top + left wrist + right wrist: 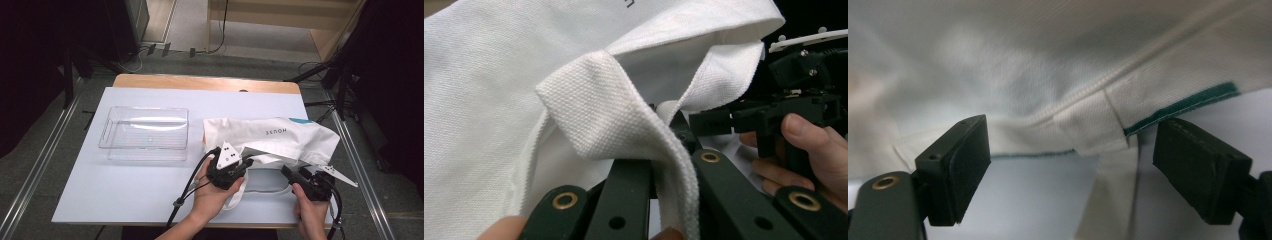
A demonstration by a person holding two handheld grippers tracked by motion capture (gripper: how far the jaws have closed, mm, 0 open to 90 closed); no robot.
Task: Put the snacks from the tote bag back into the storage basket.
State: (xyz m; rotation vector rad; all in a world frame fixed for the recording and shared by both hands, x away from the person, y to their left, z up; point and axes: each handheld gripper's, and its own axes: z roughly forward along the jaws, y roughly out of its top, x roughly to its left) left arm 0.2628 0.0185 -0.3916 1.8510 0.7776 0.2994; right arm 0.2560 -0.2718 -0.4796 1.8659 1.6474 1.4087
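High view: a white bag (280, 137) lies on the table (125, 190) right of a clear tray (145, 134). Left gripper view: the left tongs (664, 145) pinch the bag's strap (614, 115). Right gripper view: the right tongs (1068, 170) gape wide just before the bag's hem (1088, 122).

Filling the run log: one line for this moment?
left claw: shut on bag strap | right claw: open at tote bag hem
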